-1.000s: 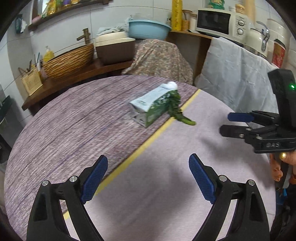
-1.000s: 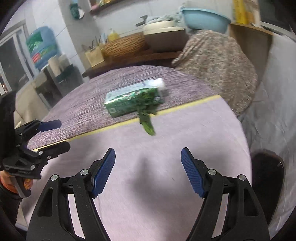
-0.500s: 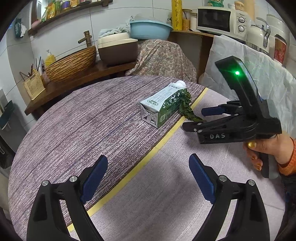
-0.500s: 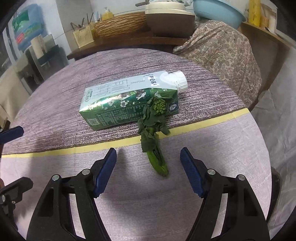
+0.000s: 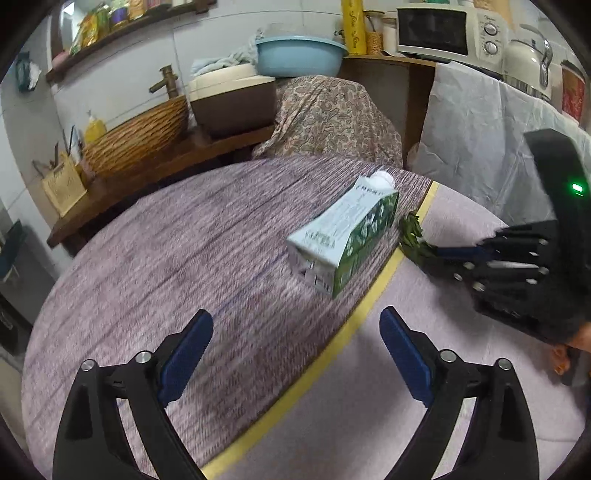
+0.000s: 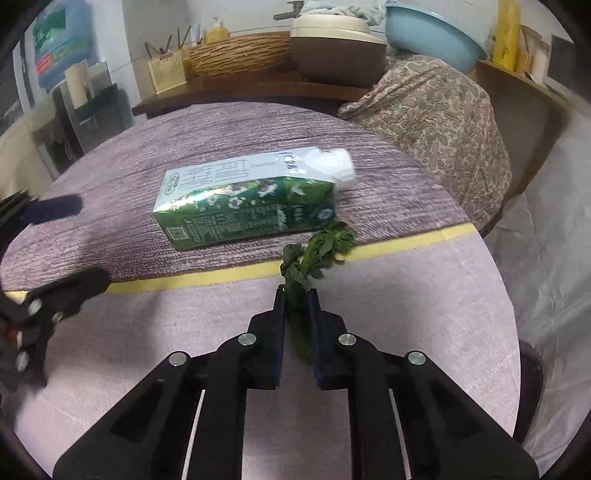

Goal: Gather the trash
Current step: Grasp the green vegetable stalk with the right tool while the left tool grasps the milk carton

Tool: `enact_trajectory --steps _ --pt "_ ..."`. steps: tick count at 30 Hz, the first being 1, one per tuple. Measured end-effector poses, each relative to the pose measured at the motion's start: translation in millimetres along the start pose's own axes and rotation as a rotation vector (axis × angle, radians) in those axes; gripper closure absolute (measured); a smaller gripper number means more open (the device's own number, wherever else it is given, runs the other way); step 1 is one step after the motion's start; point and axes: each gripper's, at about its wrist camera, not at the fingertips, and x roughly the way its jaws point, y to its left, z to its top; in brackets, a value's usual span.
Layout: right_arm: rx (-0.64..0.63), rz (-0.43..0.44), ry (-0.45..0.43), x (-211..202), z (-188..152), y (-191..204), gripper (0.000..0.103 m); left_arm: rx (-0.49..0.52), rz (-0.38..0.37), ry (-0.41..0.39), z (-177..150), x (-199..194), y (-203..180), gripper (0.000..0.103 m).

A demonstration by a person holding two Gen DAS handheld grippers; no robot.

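Observation:
A green and white milk carton [image 5: 343,240] with a white cap lies on its side on the round purple table [image 5: 166,258]; it also shows in the right wrist view [image 6: 247,206]. A wilted green vegetable stalk [image 6: 314,254] lies beside it across the yellow tape line [image 6: 406,242]. My right gripper [image 6: 296,295] is shut on the stalk's stem, with the leafy end sticking out ahead; the stalk also shows in the left wrist view [image 5: 412,236]. My left gripper [image 5: 295,354] is open and empty, short of the carton.
Beyond the table stand a paisley-covered chair [image 5: 332,114], a wooden counter with a wicker basket [image 5: 136,136], a brown pot [image 5: 232,99] and a blue basin [image 5: 299,55]. A white cloth [image 5: 480,140] hangs at the right, with a microwave [image 5: 443,29] above it.
My right gripper has moved forward and closed on the vegetable stalk. The left gripper has drifted closer to the carton and stays open.

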Motion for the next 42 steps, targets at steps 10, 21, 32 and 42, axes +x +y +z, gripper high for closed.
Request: enact_trajectory --steps 10,21,32,42 --pt "0.028 0.045 -0.067 -55 -37 -33 0.091 0.219 0.011 0.063 46 46 -36 0.008" --pt "0.053 0.085 -0.072 -77 -63 -51 0.090 0.438 0.051 0.292 68 97 -66 0.028" --pt "0.061 0.093 -0.012 -30 -40 -45 0.046 0.325 0.036 0.297 70 91 -53 0.044" --pt "-0.079 -0.010 0.017 -18 -46 -18 0.094 0.232 0.029 0.259 63 83 -36 0.044"
